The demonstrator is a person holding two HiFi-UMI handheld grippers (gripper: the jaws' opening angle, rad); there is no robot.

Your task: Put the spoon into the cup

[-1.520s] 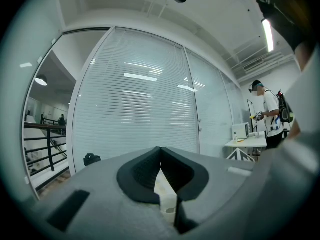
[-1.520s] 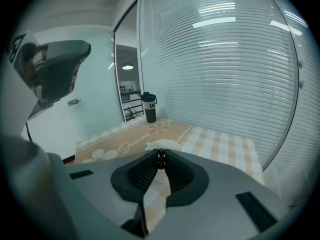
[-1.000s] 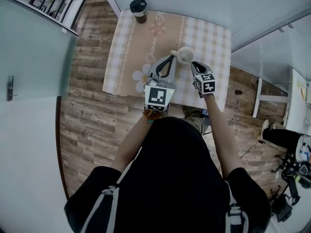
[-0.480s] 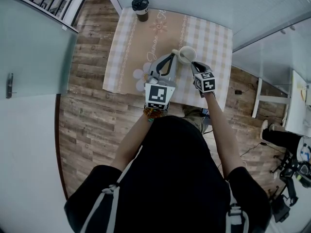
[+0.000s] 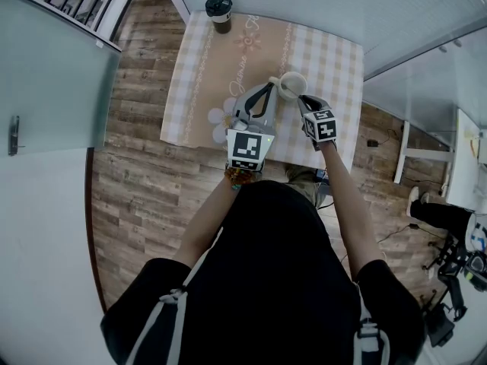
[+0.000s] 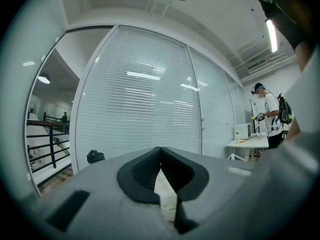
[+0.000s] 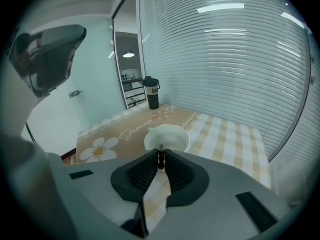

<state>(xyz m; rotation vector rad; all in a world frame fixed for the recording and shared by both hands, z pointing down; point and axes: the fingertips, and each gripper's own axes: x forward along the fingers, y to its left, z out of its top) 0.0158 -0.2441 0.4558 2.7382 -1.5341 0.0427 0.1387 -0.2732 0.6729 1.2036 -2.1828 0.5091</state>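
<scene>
A white cup (image 5: 293, 85) stands on the checked tablecloth (image 5: 335, 59), toward the near right of the table. My left gripper (image 5: 271, 84) lies level at the cup's left side, shut on its handle. A cream-white strip (image 6: 166, 196) shows between its pads. My right gripper (image 5: 302, 99) tilts down toward the cup from the near side. It is shut on the spoon, whose thin dark handle (image 7: 160, 159) sticks out between the tips just in front of the cup (image 7: 166, 137). The spoon's bowl is hidden.
A black lidded tumbler (image 5: 219, 12) stands at the table's far left corner, also in the right gripper view (image 7: 152, 92). A blind-covered glass wall runs behind the table. Wooden floor surrounds it. A person (image 6: 270, 115) stands at a white desk far right.
The right gripper has tipped slightly closer to the cup. The left gripper and the cup have kept still.
</scene>
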